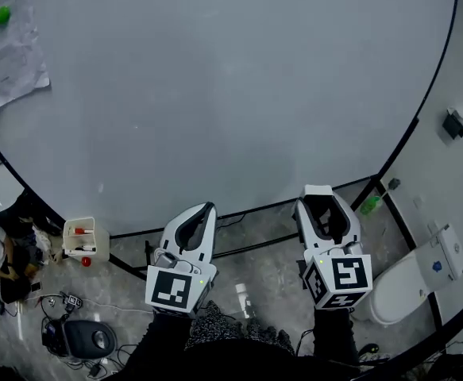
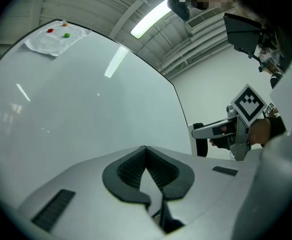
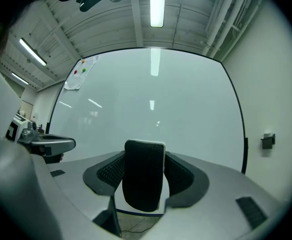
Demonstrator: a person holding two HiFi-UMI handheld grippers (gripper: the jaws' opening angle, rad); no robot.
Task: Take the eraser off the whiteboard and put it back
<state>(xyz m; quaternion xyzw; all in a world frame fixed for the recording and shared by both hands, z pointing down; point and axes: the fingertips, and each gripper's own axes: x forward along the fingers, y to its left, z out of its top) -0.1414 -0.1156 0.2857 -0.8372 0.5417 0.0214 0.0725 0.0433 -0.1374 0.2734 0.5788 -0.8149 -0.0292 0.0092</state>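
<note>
The right gripper [image 1: 320, 201] is gripping the eraser [image 3: 144, 176] between its fingers, one on each long side of it, so the eraser is sitting off the whiteboard [image 1: 215, 78] and a little in front of it. The dark felt face is turning toward the gripper's camera, and a pale backing is showing along the top and right edges. The left gripper [image 2: 146, 156] is holding nothing, and its fingers are meeting at the tips.

The eraser is probably light. The felt should give under pressure while the backing stays stiff, so gripping it by the firm edges looks like the right hold. A squeeze on the felt alone could let it twist or slip.

Both grippers are pointing roughly level at the broad, glossy, blank board, which is reflecting the ceiling light [image 3: 157, 4]. A crumpled paper sheet [image 1: 9, 62] is hanging at the board's upper left corner under a green magnet [image 1: 3, 13]. The board looks smooth enough for the eraser to slide if set on carelessly.

Below the board, a small white box [image 1: 86, 239] is sitting on the grey floor [image 1: 271, 276], and a black fitting [image 1: 454, 124] is hanging on the wall to the right.
</note>
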